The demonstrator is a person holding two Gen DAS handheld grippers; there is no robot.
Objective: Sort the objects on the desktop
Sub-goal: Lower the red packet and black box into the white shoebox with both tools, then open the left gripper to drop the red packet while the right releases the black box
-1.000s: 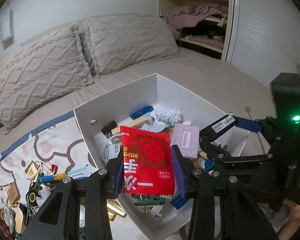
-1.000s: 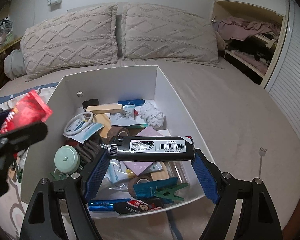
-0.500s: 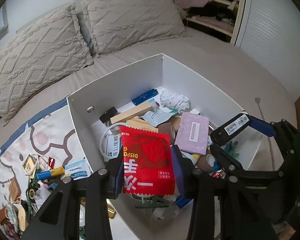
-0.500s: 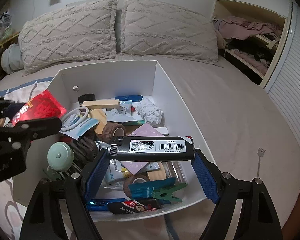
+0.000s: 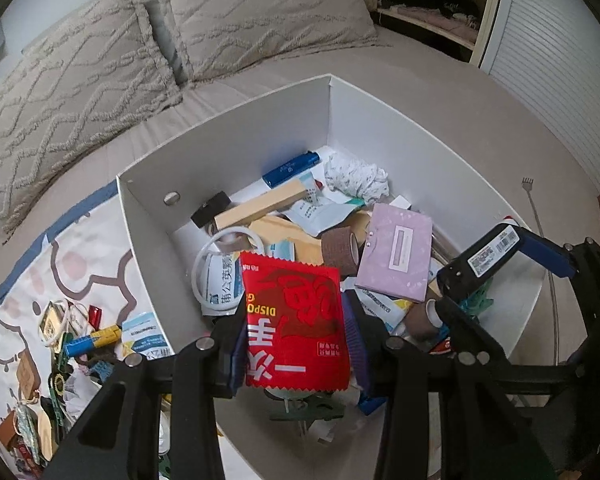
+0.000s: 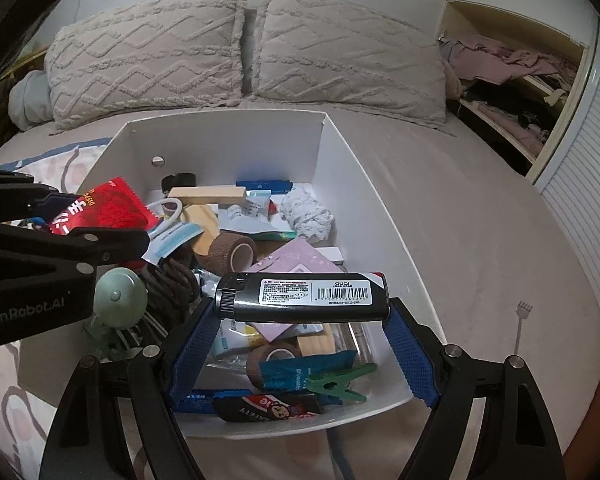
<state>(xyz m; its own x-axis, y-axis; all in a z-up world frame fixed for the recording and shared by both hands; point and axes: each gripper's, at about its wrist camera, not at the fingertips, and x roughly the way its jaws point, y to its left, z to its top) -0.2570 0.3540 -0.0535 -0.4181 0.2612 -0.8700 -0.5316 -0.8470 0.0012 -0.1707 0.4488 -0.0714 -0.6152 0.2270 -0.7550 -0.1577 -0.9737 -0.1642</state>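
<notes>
My left gripper [image 5: 296,338] is shut on a red foil packet [image 5: 296,320], held over the near left part of a white box [image 5: 260,128]. The same red packet [image 6: 104,208] shows at the left of the right wrist view, above the box's left wall. My right gripper [image 6: 302,334] is shut on a black lighter [image 6: 304,297] with a barcode label, held crosswise over the near half of the white box [image 6: 236,140]. In the left wrist view that black lighter [image 5: 488,252] hangs over the box's right side.
The box holds several things: a wooden block [image 6: 207,193], a blue lighter [image 6: 263,186], a brown tape roll [image 6: 230,254], a lilac card [image 5: 396,252], a green clothespin [image 6: 340,382]. Loose small items [image 5: 80,336] lie on a patterned cloth left of the box. Two pillows [image 6: 240,52] lie behind.
The left gripper has moved forward and tilted down with the red packet, so it now hangs over the box interior. The right gripper and its lighter have stayed almost still.
</notes>
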